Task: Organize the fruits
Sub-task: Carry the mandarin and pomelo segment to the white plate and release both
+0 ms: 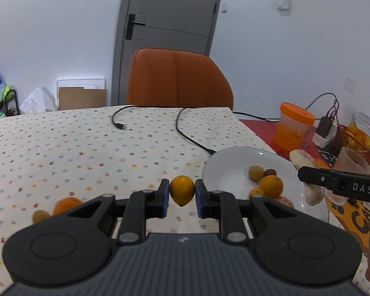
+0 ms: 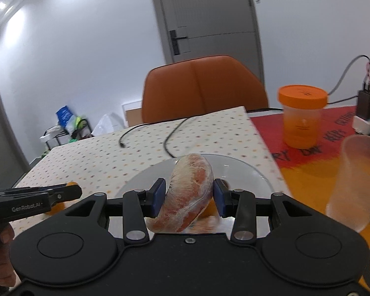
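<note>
While my left gripper [image 1: 182, 194] jaws clench a lemon [image 1: 182, 190], my right gripper [image 2: 189, 194] jaws grasp a pomelo segment [image 2: 188, 192] above the plate [image 1: 231, 162] at two o'clock.

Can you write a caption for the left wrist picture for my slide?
Left gripper lifts a yellow lemon above the dotted tablecloth, beside the white plate of fruit.

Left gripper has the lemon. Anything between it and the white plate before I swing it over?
Nothing on the cloth. The lemon sits beside the white plate, but the right gripper hangs over it holding a grapefruit segment.
</note>
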